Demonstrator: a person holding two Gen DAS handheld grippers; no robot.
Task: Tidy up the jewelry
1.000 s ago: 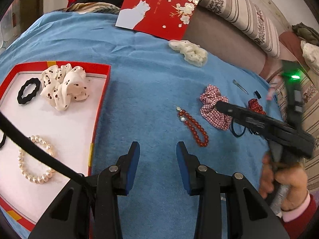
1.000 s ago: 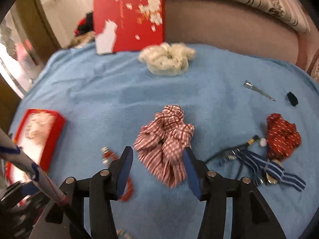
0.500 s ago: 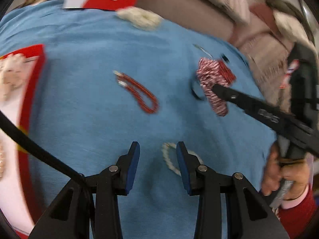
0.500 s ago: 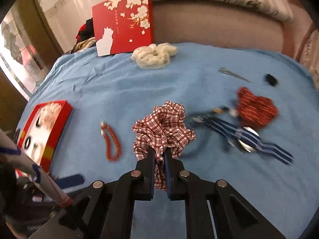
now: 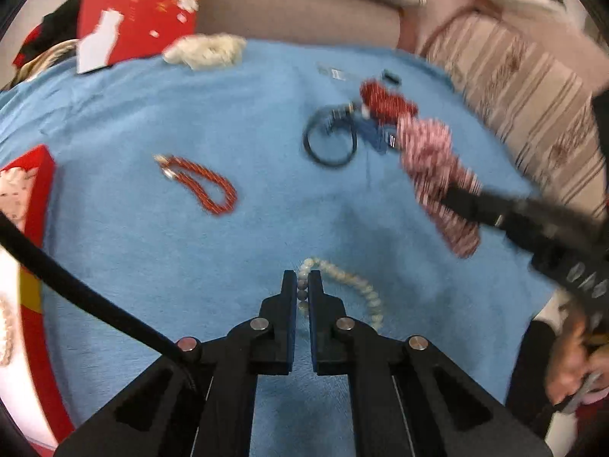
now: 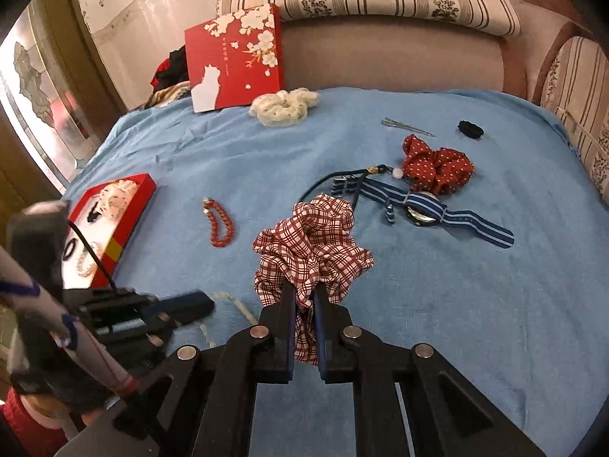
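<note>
Two grips are what I see on my screens. My left gripper (image 5: 302,285) has its jaws pinched together on the pale bead bracelet (image 5: 344,280), whose strand passes between the blue pads and curls off to the right across the blue cloth (image 5: 266,152). My right gripper (image 6: 304,297) is clenched on the red-and-white checked scrunchie (image 6: 310,247): a fold of the fabric is squeezed between the pads and the rest bunches above the tips, clear of the cloth as far as I can judge. In the left wrist view that same scrunchie (image 5: 437,175) hangs from the right tool, though that picture is smeared with motion blur, so I would not swear to finer detail there.

Out on the cloth, a red bead bracelet (image 6: 220,224) lies by itself between the two tools' work and the red tray (image 6: 131,221) at the left edge. The tray holds a spotted cream scrunchie (image 6: 118,194), black hair rings (image 6: 70,247) and a pearl bracelet (image 6: 85,266). Farther right sit a blue striped watch (image 6: 422,209), a thin dark cord loop (image 5: 329,141), and a red polka-dot scrunchie (image 6: 437,167), the three close together. Beyond them I can make out a metal hair clip (image 6: 407,126) and a small black hair tie (image 6: 470,128). A cream scrunchie (image 6: 283,106) rests near the far edge, just beside the red lid with white blossoms (image 6: 234,57), which leans upright against the sofa back.
</note>
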